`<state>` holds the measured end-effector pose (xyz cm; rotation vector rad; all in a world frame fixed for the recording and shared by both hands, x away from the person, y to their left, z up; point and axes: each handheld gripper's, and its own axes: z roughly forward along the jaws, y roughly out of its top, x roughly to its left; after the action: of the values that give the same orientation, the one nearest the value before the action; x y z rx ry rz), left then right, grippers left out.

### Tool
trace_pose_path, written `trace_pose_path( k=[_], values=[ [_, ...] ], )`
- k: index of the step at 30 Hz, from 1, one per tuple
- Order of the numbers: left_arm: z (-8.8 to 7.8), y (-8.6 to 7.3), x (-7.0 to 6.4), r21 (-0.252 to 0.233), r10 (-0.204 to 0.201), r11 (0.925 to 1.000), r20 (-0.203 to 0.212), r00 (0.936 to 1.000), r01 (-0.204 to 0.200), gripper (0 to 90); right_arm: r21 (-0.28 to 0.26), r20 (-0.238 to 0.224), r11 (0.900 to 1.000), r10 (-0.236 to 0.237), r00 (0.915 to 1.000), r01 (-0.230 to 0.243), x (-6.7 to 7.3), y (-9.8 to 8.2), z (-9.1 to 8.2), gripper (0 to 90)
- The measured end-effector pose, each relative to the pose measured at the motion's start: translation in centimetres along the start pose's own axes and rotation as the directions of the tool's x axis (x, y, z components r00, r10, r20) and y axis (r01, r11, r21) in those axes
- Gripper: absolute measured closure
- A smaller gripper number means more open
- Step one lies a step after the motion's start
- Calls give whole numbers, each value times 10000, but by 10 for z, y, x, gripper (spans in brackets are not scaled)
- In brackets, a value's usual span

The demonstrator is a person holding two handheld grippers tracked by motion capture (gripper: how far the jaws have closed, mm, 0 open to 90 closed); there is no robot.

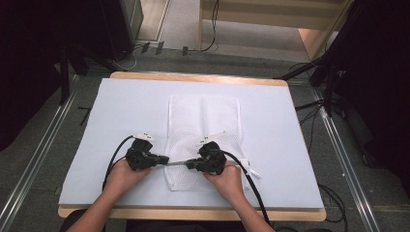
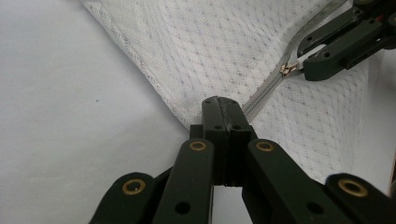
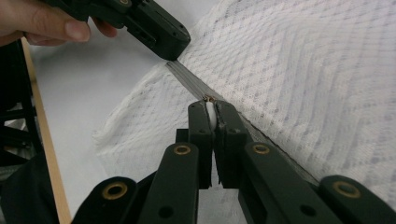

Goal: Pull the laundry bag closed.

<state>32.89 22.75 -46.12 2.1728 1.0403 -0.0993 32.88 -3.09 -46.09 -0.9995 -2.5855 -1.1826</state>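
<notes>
A white mesh bag (image 1: 203, 121) lies flat on the pale mat, with its grey zipper (image 1: 177, 163) running across its near end. My left gripper (image 1: 166, 159) is shut on the bag's left edge, where the zipper tape ends; in the left gripper view the jaws (image 2: 223, 105) pinch that edge. My right gripper (image 1: 189, 165) points left along the zipper, shut on the white zipper pull (image 3: 210, 113). In the left gripper view the pull (image 2: 309, 56) shows between the right gripper's jaws, with the metal slider (image 2: 287, 69) just ahead. The two grippers face each other, a short stretch of zipper between them.
The pale mat (image 1: 121, 111) covers most of a wooden table (image 1: 193, 77). A white tag (image 1: 251, 170) sticks out at the bag's right near corner. Cables trail from both grippers toward the table's near edge. Floor rails and dark stands flank the table.
</notes>
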Motion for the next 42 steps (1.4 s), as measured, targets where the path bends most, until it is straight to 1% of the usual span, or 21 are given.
trace_pose_path(
  k=[1, 6, 12, 15, 16, 18, 19, 21, 23, 25, 28, 30, 31, 38, 42],
  values=[
    [0, 0, 0, 10, -10, 10000, 17, 10000, 10, 900, -21, -52, 10000, 63, 10000, -63, 0, 0, 0, 886],
    [0, 0, 0, 11, 21, 10000, -33, 10000, -21, 900, -36, -36, 10000, 66, 10000, -66, -1, -3, 0, 887],
    [0, 0, -1, 21, 64, 10000, -65, 10000, -64, 900, -86, -29, 9998, 179, 9998, -180, -4, -5, -5, 886],
    [0, 0, 0, 5, -15, 10000, 10, 10000, 15, 900, -92, 7, 9997, 209, 9998, -209, -4, -6, -7, 886],
    [0, 0, 0, 5, -14, 10000, 4, 10000, 14, 900, -137, -62, 9997, 204, 9998, -205, -5, -6, -7, 886],
    [0, 0, 0, 22, -29, 10000, -1, 10000, 29, 900, -135, -37, 9997, 195, 9998, -195, -6, -7, -8, 886],
    [0, 0, 1, 10, -45, 10000, 19, 10000, 45, 900, -127, -35, 9995, 282, 9996, -282, -6, -7, -9, 886],
    [0, 0, 1, 1, -113, 9999, 52, 9999, 113, 900, -179, -46, 9996, 233, 9997, -234, -7, -8, -10, 886],
    [0, 0, 1, 8, -93, 10000, 48, 9999, 93, 900, -229, -59, 9994, 244, 9997, -246, -8, -9, -11, 886],
    [0, 0, 1, 10, -106, 9999, 43, 9999, 106, 900, -187, -66, 9992, 363, 9993, -364, -9, -9, -13, 886],
    [0, 0, 1, 11, -81, 10000, 33, 10000, 81, 900, -224, -33, 9992, 323, 9995, -324, -8, -10, -14, 886],
    [0, 0, 1, 36, -59, 10000, 1, 10000, 59, 900, -245, 7, 9995, 216, 9998, -216, -9, -11, -15, 886],
    [0, 0, 1, 31, -63, 10000, -1, 10000, 63, 900, -228, -23, 9993, 307, 9995, -308, -9, -11, -16, 886],
    [0, 0, 1, 20, -69, 10000, 26, 10000, 69, 900, -336, -77, 9981, 517, 9986, -519, -13, -15, -21, 886],
    [0, 0, 1, 24, -72, 10000, -4, 10000, 72, 900, -363, -32, 9982, 481, 9988, -482, -13, -15, -22, 886]
  ],
)
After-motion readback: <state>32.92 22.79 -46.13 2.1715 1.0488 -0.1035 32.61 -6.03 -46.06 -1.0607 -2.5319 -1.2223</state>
